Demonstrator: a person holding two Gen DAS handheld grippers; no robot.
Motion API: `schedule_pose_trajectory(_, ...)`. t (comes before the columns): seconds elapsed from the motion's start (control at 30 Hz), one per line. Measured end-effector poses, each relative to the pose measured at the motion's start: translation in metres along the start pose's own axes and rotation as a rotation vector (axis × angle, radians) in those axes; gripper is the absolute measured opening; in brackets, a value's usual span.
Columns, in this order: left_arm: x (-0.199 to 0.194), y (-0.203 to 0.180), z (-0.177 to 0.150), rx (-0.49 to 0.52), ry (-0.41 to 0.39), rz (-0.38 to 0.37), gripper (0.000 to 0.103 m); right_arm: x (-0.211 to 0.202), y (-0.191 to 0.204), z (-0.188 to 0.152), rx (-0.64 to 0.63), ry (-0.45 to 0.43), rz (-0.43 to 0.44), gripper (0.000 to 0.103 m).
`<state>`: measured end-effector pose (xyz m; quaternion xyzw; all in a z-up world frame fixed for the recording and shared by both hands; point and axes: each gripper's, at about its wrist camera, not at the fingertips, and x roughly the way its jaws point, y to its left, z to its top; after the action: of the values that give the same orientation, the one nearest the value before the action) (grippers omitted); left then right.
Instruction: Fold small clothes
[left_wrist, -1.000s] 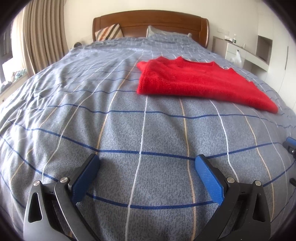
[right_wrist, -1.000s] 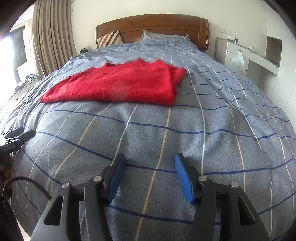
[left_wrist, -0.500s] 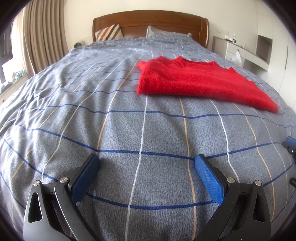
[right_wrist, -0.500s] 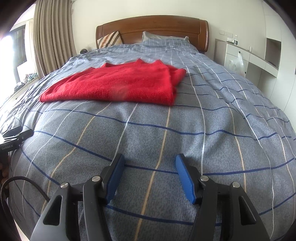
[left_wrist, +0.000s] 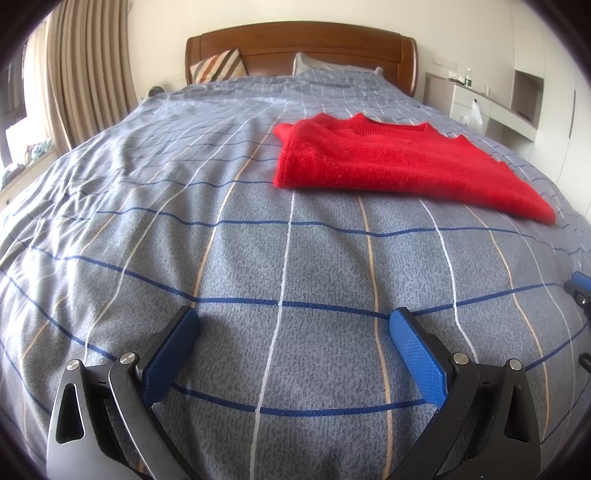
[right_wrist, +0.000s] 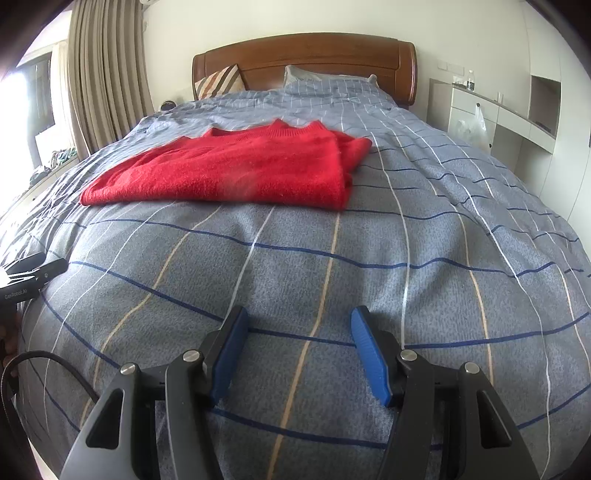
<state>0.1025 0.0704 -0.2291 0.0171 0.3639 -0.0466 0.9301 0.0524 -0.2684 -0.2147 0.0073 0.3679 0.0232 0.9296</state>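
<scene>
A red knitted sweater (left_wrist: 391, 162) lies flat and partly folded on the blue-grey checked bedspread (left_wrist: 258, 258), its collar toward the headboard. It also shows in the right wrist view (right_wrist: 236, 173). My left gripper (left_wrist: 291, 325) is open and empty, low over the bedspread, well short of the sweater and left of it. My right gripper (right_wrist: 299, 325) is open and empty, also near the foot of the bed, with the sweater ahead and to its left.
A wooden headboard (left_wrist: 299, 40) and pillows (right_wrist: 325, 79) stand at the far end. Curtains (right_wrist: 103, 74) hang on the left. A white desk unit (right_wrist: 498, 114) with a plastic bag stands on the right. The left gripper's body (right_wrist: 26, 277) shows at the right wrist view's left edge.
The right wrist view has tilted up very slightly, with the headboard sitting a little lower in frame. The left gripper and the sweater have not moved.
</scene>
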Motion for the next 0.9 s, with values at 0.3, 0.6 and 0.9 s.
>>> schedule_pose_trajectory(0.3,-0.0024,0.001,-0.0016,0.0,-0.008,-0.002,0.102,0.0001,-0.002,-0.0022,0.018,-0.021,0.015,0.059)
schedule_pose_trajectory(0.6,-0.0038,0.0003,-0.0024,0.002,-0.008,0.002,0.102,0.0007,-0.0019,-0.0016,0.017,-0.024,0.011,0.059)
schedule_pose_trajectory(0.9,-0.0049,0.0007,-0.0021,0.003,-0.007,0.004,0.102,0.0002,-0.0023,-0.0022,0.018,-0.026,0.01,0.059)
